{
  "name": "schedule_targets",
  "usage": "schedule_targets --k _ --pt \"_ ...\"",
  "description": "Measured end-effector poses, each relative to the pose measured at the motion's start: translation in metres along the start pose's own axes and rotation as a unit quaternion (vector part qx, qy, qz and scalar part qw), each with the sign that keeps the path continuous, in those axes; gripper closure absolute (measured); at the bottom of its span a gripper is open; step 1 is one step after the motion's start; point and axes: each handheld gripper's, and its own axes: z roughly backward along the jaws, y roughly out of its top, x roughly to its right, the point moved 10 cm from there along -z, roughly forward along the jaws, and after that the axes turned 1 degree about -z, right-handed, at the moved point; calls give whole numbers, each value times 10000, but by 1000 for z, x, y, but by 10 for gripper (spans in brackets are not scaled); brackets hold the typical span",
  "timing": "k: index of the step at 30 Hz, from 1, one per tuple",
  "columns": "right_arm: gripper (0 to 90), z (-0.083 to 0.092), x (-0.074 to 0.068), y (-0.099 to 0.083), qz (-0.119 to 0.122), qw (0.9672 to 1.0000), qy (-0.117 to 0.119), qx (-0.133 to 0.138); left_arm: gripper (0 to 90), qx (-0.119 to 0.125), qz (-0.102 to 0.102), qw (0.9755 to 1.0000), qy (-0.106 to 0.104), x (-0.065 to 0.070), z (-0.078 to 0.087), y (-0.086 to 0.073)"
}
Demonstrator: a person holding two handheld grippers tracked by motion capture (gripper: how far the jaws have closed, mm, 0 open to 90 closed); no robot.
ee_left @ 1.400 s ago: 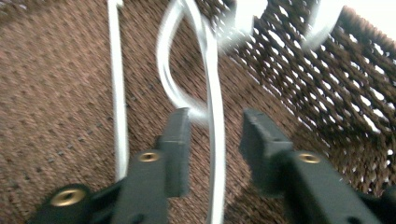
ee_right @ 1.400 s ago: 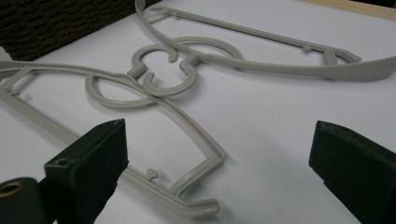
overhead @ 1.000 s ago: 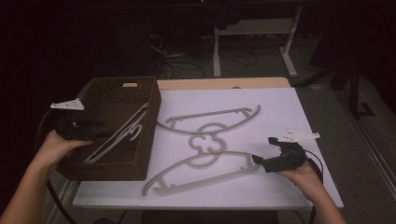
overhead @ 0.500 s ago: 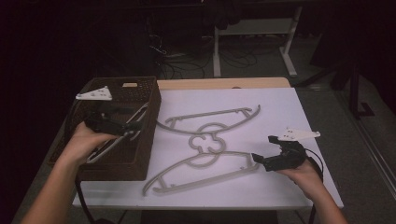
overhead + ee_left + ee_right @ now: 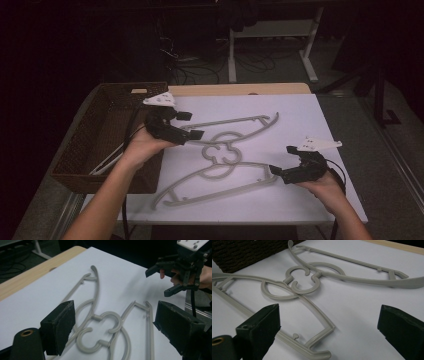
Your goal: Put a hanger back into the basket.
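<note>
Two grey hangers [image 5: 227, 150] lie on the white desk [image 5: 300, 115], hooks interlocked at its middle; no writing is legible on them. Left claw [image 5: 192, 125] hovers spread above the far hanger's end, nothing between its jaws. Right claw [image 5: 274, 170], also spread and empty, sits at the near hanger's end. Beside the desk's left edge, a basket [image 5: 95, 130] holds another hanger [image 5: 107, 160].

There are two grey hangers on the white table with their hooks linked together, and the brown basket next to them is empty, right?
Not quite. The brown basket is not empty: the high view shows one more hanger lying inside it. The rest is right: two grey hangers lie on the white table with their hooks linked.
</note>
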Motion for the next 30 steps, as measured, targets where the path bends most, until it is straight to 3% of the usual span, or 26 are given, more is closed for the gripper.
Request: schedule_targets --k 4,8,11,17,22,30 --pt "38 0 -1 0 3 10000 6 -2 170 -81 34 9999 -117 4 -30 -3" --pt "38 0 -1 -1 -12 10000 19 -7 202 -219 20 9998 37 -4 -55 -10" --pt "38 1 -1 -1 1 10000 22 -10 300 -319 81 9994 128 -14 -71 -19" --pt "38 3 0 -2 -22 10000 24 6 589 -780 204 9961 352 -36 -101 -51" --pt "38 2 1 -2 -20 10000 24 6 673 -1051 149 9933 464 -47 -122 -71" --pt "38 2 0 -2 -14 10000 36 9 729 -1383 -80 9886 584 -58 -145 -87"
